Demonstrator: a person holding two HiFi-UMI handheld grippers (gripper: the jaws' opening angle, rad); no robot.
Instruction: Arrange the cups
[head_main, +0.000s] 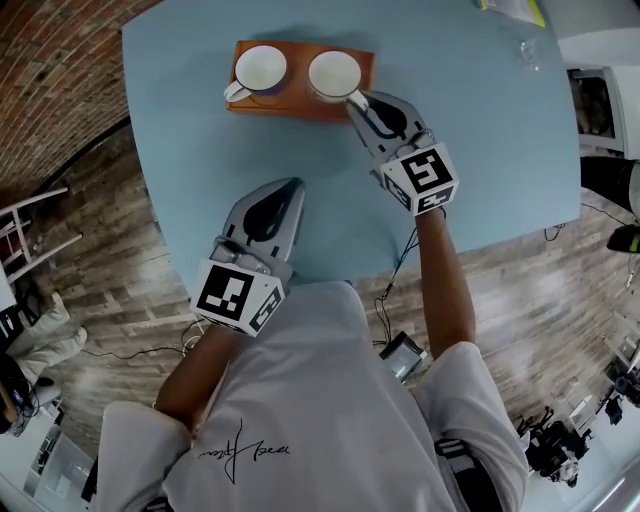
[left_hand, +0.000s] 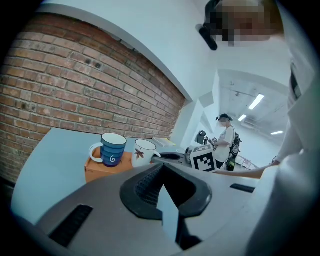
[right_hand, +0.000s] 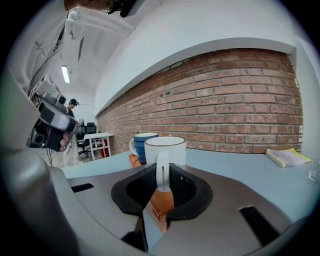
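An orange wooden block (head_main: 300, 100) lies at the far side of the light blue table (head_main: 480, 140) with two cups on it. The blue cup (head_main: 260, 68) stands on its left half, its handle to the left. The white cup (head_main: 334, 73) with a brown leaf print (left_hand: 144, 152) stands on the right half. My right gripper (head_main: 362, 100) is at that cup's handle (right_hand: 162, 172), jaws closed on it from both sides. My left gripper (head_main: 283, 190) hovers shut and empty over the near table, well short of the block (left_hand: 100, 169).
A yellow-edged book (right_hand: 287, 156) and a small clear glass (head_main: 530, 50) lie at the table's far right corner. A brick wall runs behind the table. A person (left_hand: 227, 140) stands in the room beyond. The table's near edge is close to my body.
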